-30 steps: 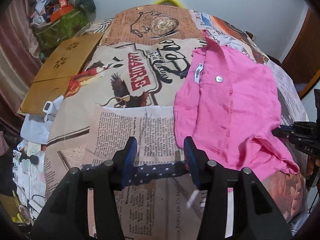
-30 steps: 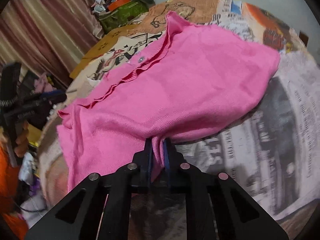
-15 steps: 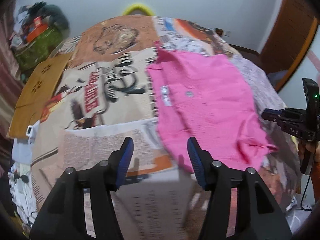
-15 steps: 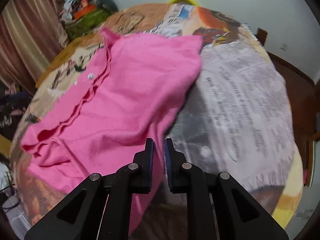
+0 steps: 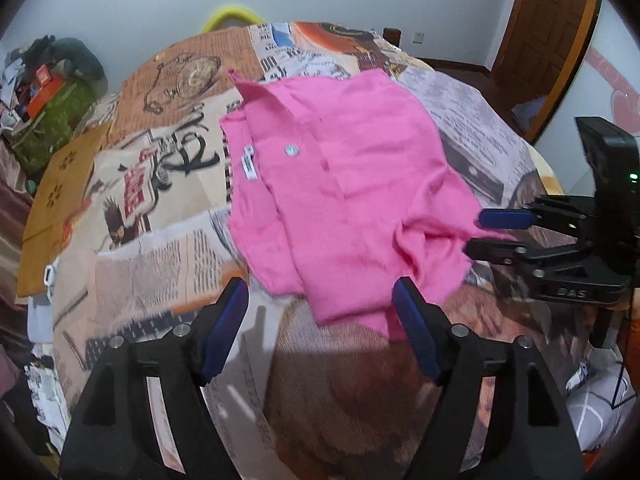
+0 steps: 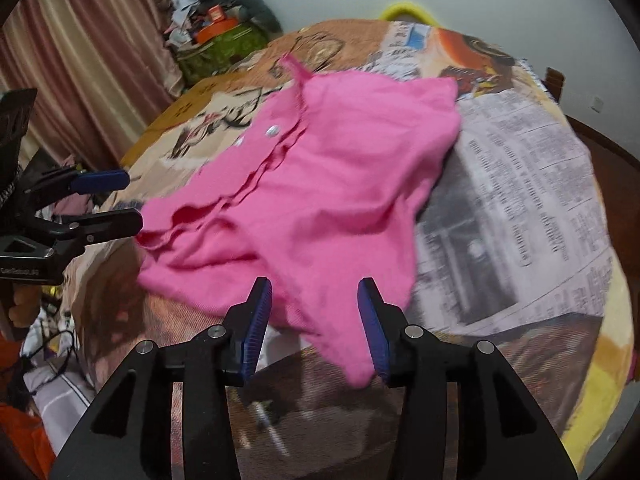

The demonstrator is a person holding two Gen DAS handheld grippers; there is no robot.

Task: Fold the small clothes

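A: Entry, both wrist views. Where does the garment sit?

B: The pink cardigan (image 5: 340, 184) lies on the round desk (image 5: 168, 248), which is covered by a cloth printed like newspaper pages. It is folded roughly in half, with 1 white button (image 5: 291, 150) and a white label (image 5: 249, 163) showing near the neckline. The hem end is rumpled and reaches the near edge of the desk.

A: Left tongs?

B: The left tongs (image 5: 320, 320) have their jaws spread and still widening. The blue pads (image 5: 416, 336) stand on either side of the cardigan's near corner; the right pad is just beside the fabric, and I cannot tell if it touches. Nothing is pinched.

A: Right tongs?

B: The right tongs (image 6: 316, 324) are opening too. A flap of the pink hem hangs between the jaws, blurred, close to the right-hand pad but not clamped. In the left view the same tongs enter from the right edge, tips at the rumpled hem.

A: Surroundings?

B: A green bag (image 6: 220, 52) with piled clutter against the white wall, striped curtains (image 6: 80, 60) beside it, a brown flat panel (image 5: 56, 196) on the desk's left side, a wooden door (image 5: 548, 36) at far right. 1 yellow curved object (image 5: 232, 16) shows behind the desk's far edge.
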